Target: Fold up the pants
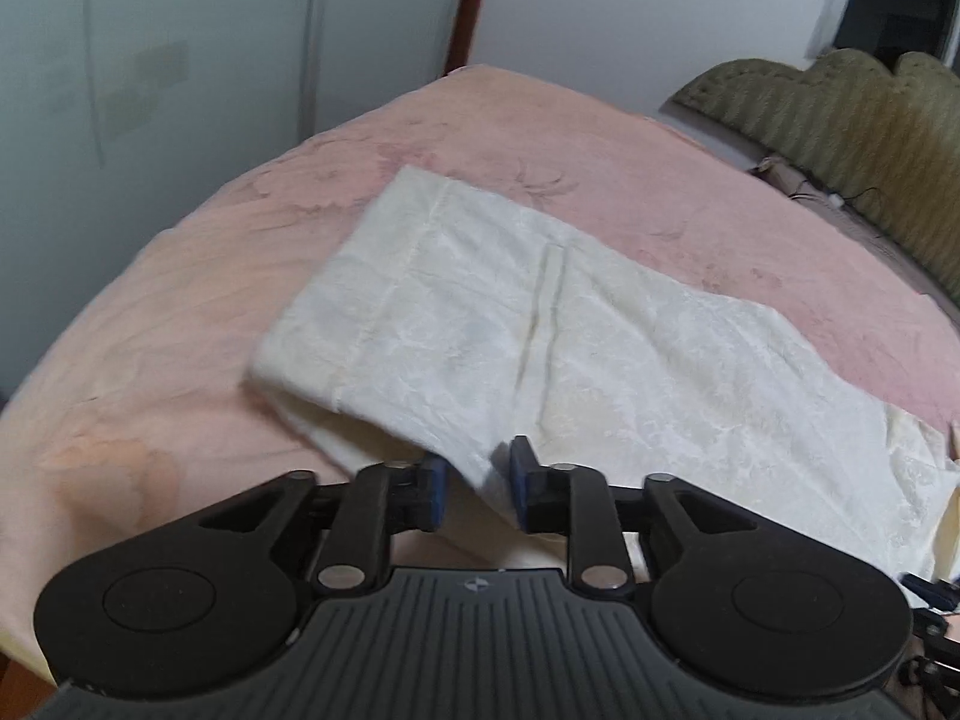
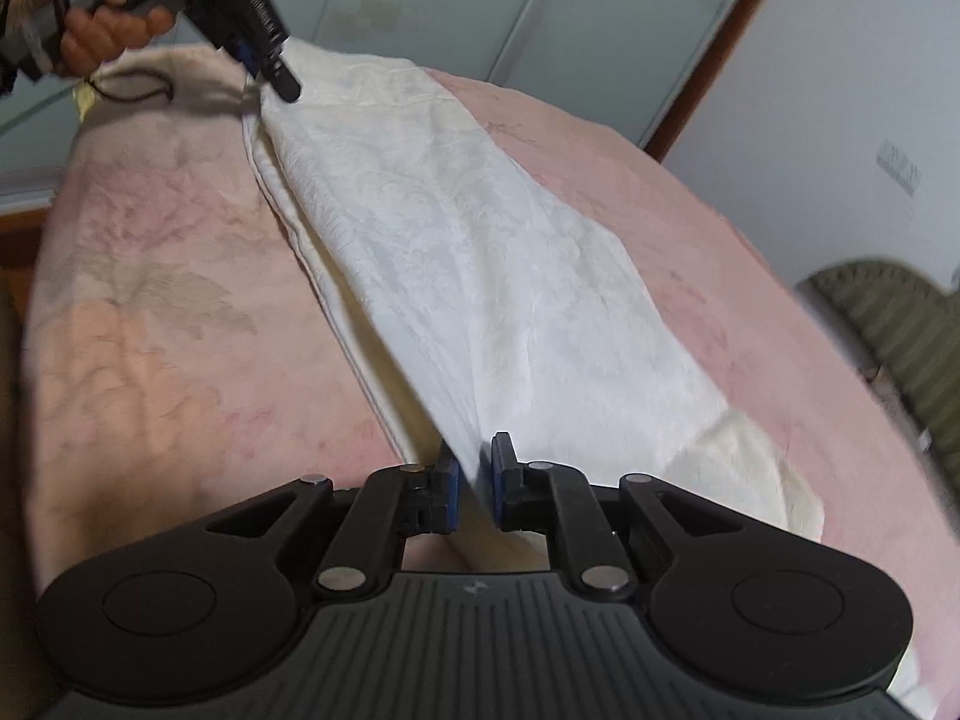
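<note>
Cream-white pants [image 1: 540,330] lie stretched across a pink bed [image 1: 180,300]. My left gripper [image 1: 477,483] is shut on the near edge of the pants, with cloth pinched between its blue pads. In the right wrist view the pants [image 2: 450,252] run from my right gripper [image 2: 474,480], shut on one end of the cloth, up to the left gripper [image 2: 264,69] at the other end. The held edge is lifted off the bed between both grippers. A person's hand [image 2: 102,18] holds the left gripper.
The pink bedspread [image 2: 150,300] covers the whole bed. An olive green padded headboard [image 1: 840,126] stands at the right. Pale cupboard doors [image 1: 180,60] and a white wall stand behind the bed. Some cables [image 1: 828,192] lie beside the headboard.
</note>
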A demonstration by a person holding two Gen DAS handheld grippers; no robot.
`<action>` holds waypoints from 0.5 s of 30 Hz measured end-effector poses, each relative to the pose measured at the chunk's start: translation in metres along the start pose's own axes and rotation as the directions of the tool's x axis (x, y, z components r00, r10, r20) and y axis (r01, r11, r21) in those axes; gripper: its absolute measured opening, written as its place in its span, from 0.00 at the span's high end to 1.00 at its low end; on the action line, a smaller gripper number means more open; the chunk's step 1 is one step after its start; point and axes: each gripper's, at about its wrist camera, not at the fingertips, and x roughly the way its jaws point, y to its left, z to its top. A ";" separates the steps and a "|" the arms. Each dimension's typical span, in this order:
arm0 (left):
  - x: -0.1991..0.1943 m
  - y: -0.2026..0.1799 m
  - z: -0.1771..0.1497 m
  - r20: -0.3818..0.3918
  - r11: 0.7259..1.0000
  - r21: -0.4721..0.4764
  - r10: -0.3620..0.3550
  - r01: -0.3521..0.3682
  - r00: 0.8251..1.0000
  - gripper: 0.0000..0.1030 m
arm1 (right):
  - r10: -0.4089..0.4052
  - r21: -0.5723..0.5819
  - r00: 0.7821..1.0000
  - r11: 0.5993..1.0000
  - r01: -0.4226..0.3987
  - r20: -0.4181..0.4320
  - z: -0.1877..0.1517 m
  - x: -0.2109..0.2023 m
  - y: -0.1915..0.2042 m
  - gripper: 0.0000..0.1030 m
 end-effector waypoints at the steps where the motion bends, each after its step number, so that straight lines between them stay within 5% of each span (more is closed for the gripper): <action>1: -0.006 0.001 0.001 0.013 1.000 0.005 0.015 -0.015 1.000 0.62 | 0.024 0.028 1.000 0.999 -0.024 -0.002 -0.004 -0.008 -0.003 0.90; 4: -0.030 -0.007 0.004 0.063 0.997 0.034 0.070 -0.073 0.996 0.67 | 0.101 0.149 0.994 0.983 -0.105 0.036 -0.015 -0.036 -0.028 0.89; 6: -0.051 -0.019 0.009 0.139 0.996 0.069 0.054 -0.064 0.989 0.66 | 0.084 0.261 0.991 0.959 -0.109 0.104 -0.023 -0.053 -0.049 0.89; 9: -0.067 -0.050 0.020 0.192 0.989 0.142 -0.072 0.045 0.979 0.66 | -0.016 0.464 0.987 0.884 -0.060 0.158 -0.032 -0.057 -0.080 0.89; 11: -0.063 -0.079 0.023 0.175 0.966 0.214 -0.187 0.148 0.967 0.60 | -0.068 0.557 0.993 0.831 0.005 0.093 -0.038 -0.041 -0.093 0.89; 15: -0.042 -0.150 0.011 0.070 0.877 0.389 -0.333 0.282 0.940 0.59 | -0.017 0.553 0.998 0.832 0.043 -0.053 -0.057 -0.022 -0.086 0.89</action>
